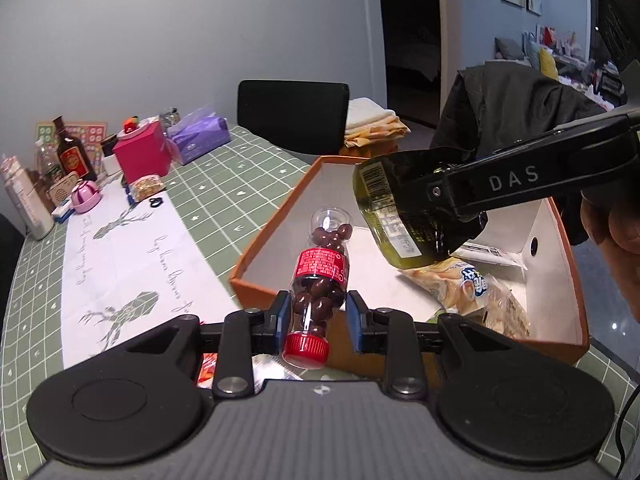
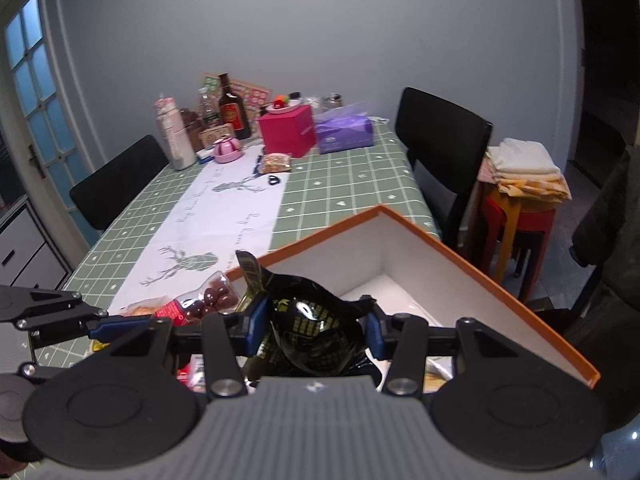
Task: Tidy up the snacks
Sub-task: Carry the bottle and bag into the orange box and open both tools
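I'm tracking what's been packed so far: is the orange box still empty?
No: in the left wrist view a pale snack bag already lies on the white floor of the orange box.

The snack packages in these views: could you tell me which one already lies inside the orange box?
The pale cracker bag lies in the orange box; the candy bottle and dark packet are both gripper-held.

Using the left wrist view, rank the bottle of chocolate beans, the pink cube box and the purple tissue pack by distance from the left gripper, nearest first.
1. bottle of chocolate beans, clamped in the left gripper.
2. pink cube box, far left, mid-table.
3. purple tissue pack, just behind it.
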The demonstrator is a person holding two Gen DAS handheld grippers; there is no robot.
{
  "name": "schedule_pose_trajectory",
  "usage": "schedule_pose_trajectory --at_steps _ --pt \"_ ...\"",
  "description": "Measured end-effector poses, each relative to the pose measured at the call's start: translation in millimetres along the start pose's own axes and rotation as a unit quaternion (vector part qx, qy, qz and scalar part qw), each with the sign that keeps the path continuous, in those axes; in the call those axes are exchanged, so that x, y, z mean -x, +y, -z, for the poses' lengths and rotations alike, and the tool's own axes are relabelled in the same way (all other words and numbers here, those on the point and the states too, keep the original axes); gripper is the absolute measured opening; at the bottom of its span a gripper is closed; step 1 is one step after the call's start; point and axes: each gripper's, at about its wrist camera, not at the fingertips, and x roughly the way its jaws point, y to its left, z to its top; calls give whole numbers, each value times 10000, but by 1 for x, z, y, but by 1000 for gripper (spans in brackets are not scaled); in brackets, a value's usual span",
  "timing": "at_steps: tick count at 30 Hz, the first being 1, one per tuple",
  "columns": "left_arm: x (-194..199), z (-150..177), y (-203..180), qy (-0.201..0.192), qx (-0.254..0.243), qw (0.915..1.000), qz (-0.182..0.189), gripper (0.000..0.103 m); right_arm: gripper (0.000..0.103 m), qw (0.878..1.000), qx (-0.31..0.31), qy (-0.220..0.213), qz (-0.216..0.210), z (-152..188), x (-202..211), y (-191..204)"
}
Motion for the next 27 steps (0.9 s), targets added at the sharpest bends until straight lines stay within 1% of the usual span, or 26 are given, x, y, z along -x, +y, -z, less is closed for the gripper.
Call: schedule_pose_trajectory --at_steps 5,8,12,19,24,27 --pt "-23 -18 -22 288 -393 9988 -104 33 47 9989 -322 63 337 -3 -9 -26" --pt "-37 -24 -32 500 -672 9964 -161 33 47 9973 -499 130 514 -3 -17 -39" --pt "-55 -31 -43 776 -892 9929 -164 33 47 9952 -629 302 682 -3 -28 -51" --pt "-78 -38 -62 1087 -1229 9864 -87 33 47 9924 -728 568 809 1 -49 -62" --pt "-95 -37 -65 1365 -1491 9793 -25 33 47 9906 -861 758 750 5 -66 -71" --pt "-106 -37 -65 1517 -1580 9757 -7 33 47 9881 -941 900 815 5 -75 -74"
